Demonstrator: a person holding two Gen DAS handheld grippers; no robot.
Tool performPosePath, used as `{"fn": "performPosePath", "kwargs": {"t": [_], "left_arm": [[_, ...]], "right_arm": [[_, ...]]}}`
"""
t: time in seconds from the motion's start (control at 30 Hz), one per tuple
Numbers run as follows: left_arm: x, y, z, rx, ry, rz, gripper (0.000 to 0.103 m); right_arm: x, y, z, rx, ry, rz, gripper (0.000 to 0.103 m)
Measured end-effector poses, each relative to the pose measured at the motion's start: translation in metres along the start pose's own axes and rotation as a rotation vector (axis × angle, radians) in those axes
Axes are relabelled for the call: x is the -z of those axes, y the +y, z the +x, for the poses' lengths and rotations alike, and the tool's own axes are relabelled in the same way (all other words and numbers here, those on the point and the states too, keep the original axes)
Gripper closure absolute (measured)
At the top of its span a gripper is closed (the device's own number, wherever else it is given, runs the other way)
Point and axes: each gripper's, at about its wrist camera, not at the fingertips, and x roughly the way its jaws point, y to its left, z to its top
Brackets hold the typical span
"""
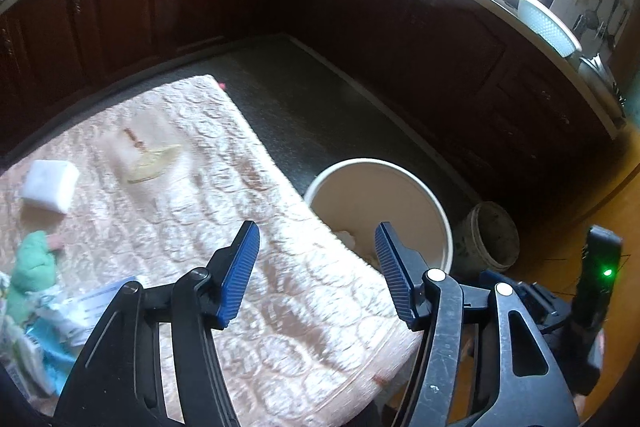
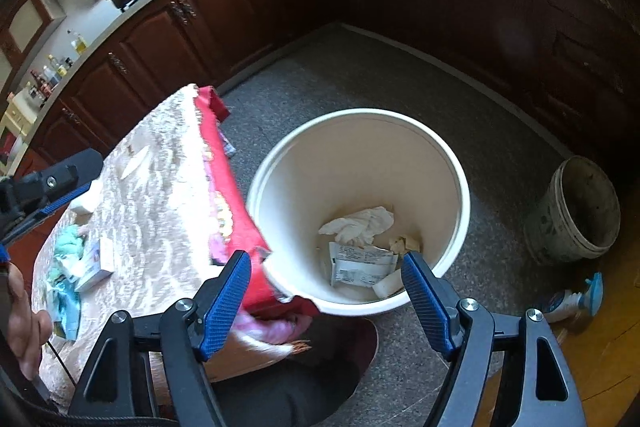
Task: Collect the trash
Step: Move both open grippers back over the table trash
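Note:
A white bin [image 2: 448,163] stands on the floor beside the cloth-covered table [image 2: 160,195]; it also shows in the left wrist view [image 1: 400,179]. Inside lie a crumpled tissue [image 2: 360,223], a printed wrapper [image 2: 360,263] and a white block [image 2: 386,285]. My right gripper [image 2: 326,297] is open and empty above the bin's near rim. My left gripper [image 1: 316,269] is open and empty above the table's edge [image 1: 280,327]. On the table lie a white block [image 1: 50,185], a peel-like scrap [image 1: 154,165], a green cloth [image 1: 34,261] and wrappers with a small box [image 1: 52,319].
A dirty grey bucket [image 2: 576,211] stands right of the bin, with a spray bottle [image 2: 572,299] on the floor near it. Dark wooden cabinets [image 1: 360,7] line the walls. A red cloth edge [image 2: 228,195] hangs off the table next to the bin.

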Motion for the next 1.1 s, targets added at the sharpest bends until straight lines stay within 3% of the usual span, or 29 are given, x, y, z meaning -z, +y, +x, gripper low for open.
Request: {"fn": "performPosePath", "kwargs": {"t": [0.53, 0.77, 1.1], "left_arm": [[0.053, 0.082, -0.077, -0.154, -0.049, -0.073, 0.042], [0.082, 0.141, -0.119, -0.236, -0.062, -0.188, 0.042], [0.116, 0.197, -0.160, -0.360, -0.120, -0.301, 0.042]], "right_arm": [[0.005, 0.099, -0.028, -0.111, -0.048, -0.184, 0.024], [0.014, 0.156, -0.020, -0.179, -0.029, -0.276, 0.023], [0.032, 0.231, -0.020, -0.245, -0.030, -0.421, 0.023]]}}
